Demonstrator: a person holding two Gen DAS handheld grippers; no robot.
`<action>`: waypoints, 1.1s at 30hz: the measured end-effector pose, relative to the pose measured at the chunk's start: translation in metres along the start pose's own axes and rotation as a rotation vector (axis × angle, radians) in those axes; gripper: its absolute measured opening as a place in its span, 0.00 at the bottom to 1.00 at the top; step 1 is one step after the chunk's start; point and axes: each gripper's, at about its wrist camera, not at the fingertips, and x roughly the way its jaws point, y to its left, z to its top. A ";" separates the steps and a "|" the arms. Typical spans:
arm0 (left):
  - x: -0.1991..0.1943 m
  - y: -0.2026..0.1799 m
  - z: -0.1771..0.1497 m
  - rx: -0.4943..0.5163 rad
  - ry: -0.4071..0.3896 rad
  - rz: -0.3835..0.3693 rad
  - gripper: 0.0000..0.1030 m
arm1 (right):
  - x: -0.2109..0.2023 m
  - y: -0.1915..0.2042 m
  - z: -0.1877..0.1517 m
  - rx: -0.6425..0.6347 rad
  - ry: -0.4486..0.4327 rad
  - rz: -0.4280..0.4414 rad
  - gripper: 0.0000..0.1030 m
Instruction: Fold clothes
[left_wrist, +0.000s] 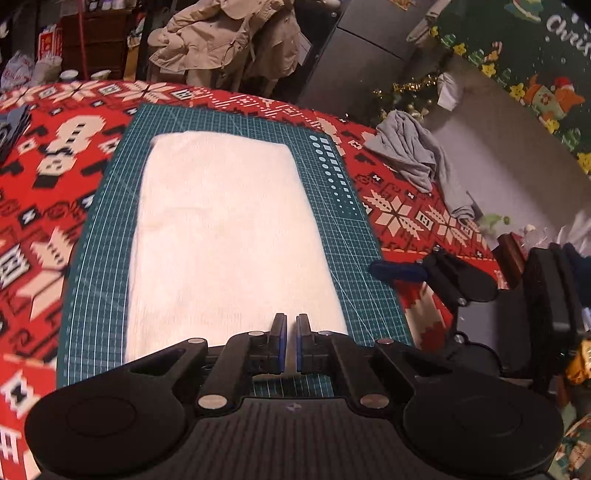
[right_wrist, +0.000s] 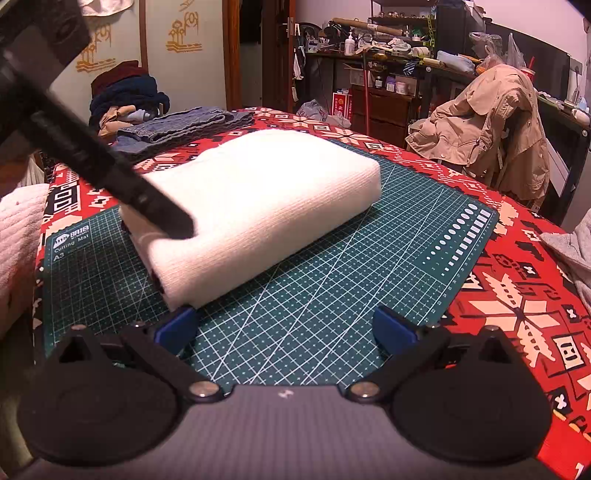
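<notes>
Two tongs are involved: the left tongs (left_wrist: 290, 341) are pinched on the white garment (left_wrist: 225, 229) at six o'clock, the right tongs (right_wrist: 284, 328) gape empty, so the layers are best lifted evenly.

White folded garment (right_wrist: 258, 192) had a fine ribbed texture. Cutting mat (right_wrist: 332, 295) was dark green with a white grid. Tablecloth (left_wrist: 48, 177) was red with cream and black snowflake motifs. Folded jeans (right_wrist: 184, 123) were blue. Jacket (right_wrist: 487, 122) was beige. Crumpled garment (left_wrist: 413, 155) was grey.
</notes>
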 end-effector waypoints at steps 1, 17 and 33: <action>-0.001 0.001 -0.001 -0.002 0.004 -0.001 0.03 | 0.000 0.000 0.000 0.000 0.000 0.000 0.99; -0.015 -0.004 -0.011 0.018 0.038 -0.006 0.04 | 0.000 0.000 0.000 0.001 0.001 -0.002 0.99; -0.015 -0.001 -0.003 0.015 0.030 0.019 0.04 | 0.001 0.000 0.001 0.001 0.003 -0.006 0.99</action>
